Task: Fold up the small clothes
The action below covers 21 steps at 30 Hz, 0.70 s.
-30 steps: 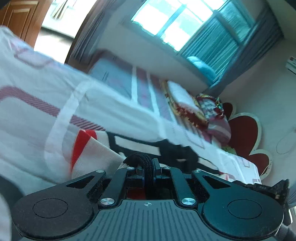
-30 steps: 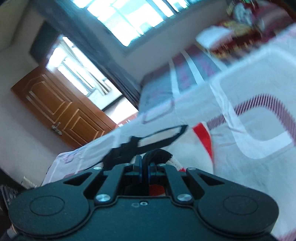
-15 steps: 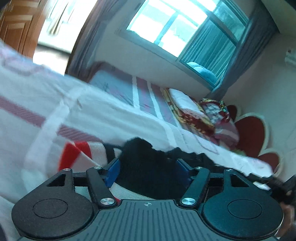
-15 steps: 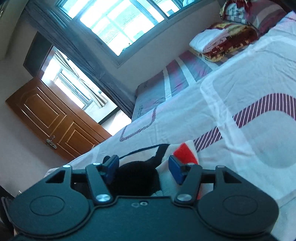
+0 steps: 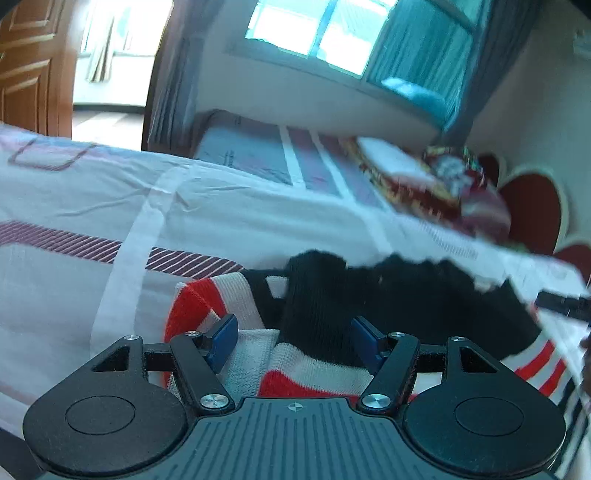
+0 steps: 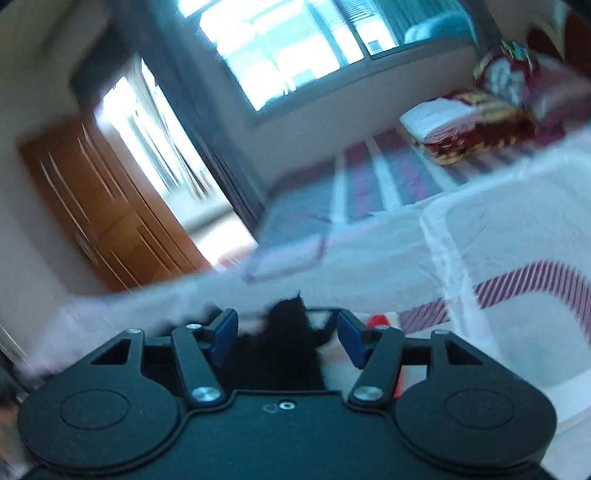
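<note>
A small knit garment (image 5: 388, 295), black with red and white stripes, lies on the bed's white patterned sheet (image 5: 92, 199). My left gripper (image 5: 295, 334) is open just above it, its blue pads on either side of a black fold without gripping. In the right wrist view my right gripper (image 6: 286, 336) is also open, with the black edge of the garment (image 6: 286, 325) between the spread pads. A red patch of it (image 6: 376, 319) shows beside the right pad. The view is blurred.
The sheet (image 6: 498, 258) spreads wide on all sides of the garment. Folded blankets and pillows (image 5: 443, 184) are piled at the bed's head near a red heart-shaped headboard (image 5: 532, 206). A wooden door (image 6: 92, 206) and a window (image 5: 314, 33) lie beyond.
Both grippers were shut on the garment's black edge one second ago. They have opened and let it go, and the garment now lies folded on the sheet.
</note>
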{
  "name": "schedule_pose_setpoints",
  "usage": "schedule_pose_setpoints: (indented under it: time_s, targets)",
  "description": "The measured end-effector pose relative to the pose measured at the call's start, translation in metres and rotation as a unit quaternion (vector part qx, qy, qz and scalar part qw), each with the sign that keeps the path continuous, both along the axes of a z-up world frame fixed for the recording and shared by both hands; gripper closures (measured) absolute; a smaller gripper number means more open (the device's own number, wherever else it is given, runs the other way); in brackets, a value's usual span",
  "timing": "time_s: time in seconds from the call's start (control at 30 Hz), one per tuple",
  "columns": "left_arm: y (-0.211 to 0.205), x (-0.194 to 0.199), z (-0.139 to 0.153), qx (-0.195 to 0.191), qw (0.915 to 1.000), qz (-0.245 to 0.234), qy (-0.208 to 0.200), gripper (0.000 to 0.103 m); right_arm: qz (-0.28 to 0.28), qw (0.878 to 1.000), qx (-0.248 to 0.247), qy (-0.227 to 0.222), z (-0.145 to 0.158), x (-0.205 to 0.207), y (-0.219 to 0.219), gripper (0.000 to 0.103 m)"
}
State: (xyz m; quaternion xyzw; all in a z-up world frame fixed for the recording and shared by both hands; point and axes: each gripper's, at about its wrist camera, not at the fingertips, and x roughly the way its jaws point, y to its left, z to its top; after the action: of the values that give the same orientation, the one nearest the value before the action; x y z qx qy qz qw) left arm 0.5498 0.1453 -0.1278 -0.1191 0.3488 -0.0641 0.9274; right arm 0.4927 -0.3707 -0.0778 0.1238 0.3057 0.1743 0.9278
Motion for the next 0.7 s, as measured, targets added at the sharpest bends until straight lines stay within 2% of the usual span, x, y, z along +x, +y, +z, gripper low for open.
schedule_pose_setpoints:
  time_s: [0.1,0.13,0.2,0.27,0.3,0.33,0.47,0.53,0.57,0.63,0.67,0.7]
  targets:
    - [-0.012,0.001,0.002,0.038,0.9992,-0.007,0.003,0.039,0.009,0.996,-0.083,0.022,-0.006,0.01,0.025,0.047]
    - [-0.015,0.001,0.003,0.045,0.9988,-0.017,0.005,0.059,0.012,0.993,-0.114,0.024,-0.008,0.012,0.035,0.047]
    - [-0.022,0.001,0.004,0.065,0.9975,-0.027,0.007,0.066,0.023,0.985,-0.169,0.018,-0.012,0.012,0.052,0.054]
    - [-0.02,-0.001,0.007,0.06,0.9978,-0.027,0.003,0.081,0.032,0.979,-0.203,0.002,-0.016,0.008,0.066,0.079]
    - [-0.018,-0.003,0.009,0.051,0.9984,-0.023,-0.004,0.092,0.033,0.975,-0.219,-0.01,-0.016,0.006,0.072,0.086]
    - [-0.015,-0.007,0.013,0.041,0.9989,-0.013,-0.017,0.098,0.033,0.974,-0.225,-0.019,-0.016,0.005,0.074,0.095]
    - [-0.008,-0.029,0.02,0.044,0.9947,0.034,-0.086,0.098,0.0,0.976,-0.214,-0.05,-0.009,-0.001,0.065,0.098]
    - [-0.009,-0.033,0.021,0.049,0.9923,0.048,-0.102,0.098,-0.016,0.977,-0.206,-0.059,-0.007,-0.002,0.056,0.098]
    - [-0.012,-0.031,0.02,0.059,0.9922,0.051,-0.098,0.098,-0.022,0.976,-0.207,-0.064,-0.006,-0.001,0.055,0.098]
    - [-0.019,-0.022,0.013,0.086,0.9931,0.047,-0.063,0.098,-0.027,0.976,-0.209,-0.062,-0.01,0.001,0.052,0.098]
    - [-0.024,-0.015,0.006,0.104,0.993,0.041,-0.038,0.098,-0.025,0.975,-0.216,-0.045,-0.016,0.005,0.052,0.098]
    - [-0.028,-0.013,0.005,0.114,0.992,0.043,-0.033,0.098,-0.024,0.974,-0.226,-0.022,-0.025,0.012,0.053,0.098]
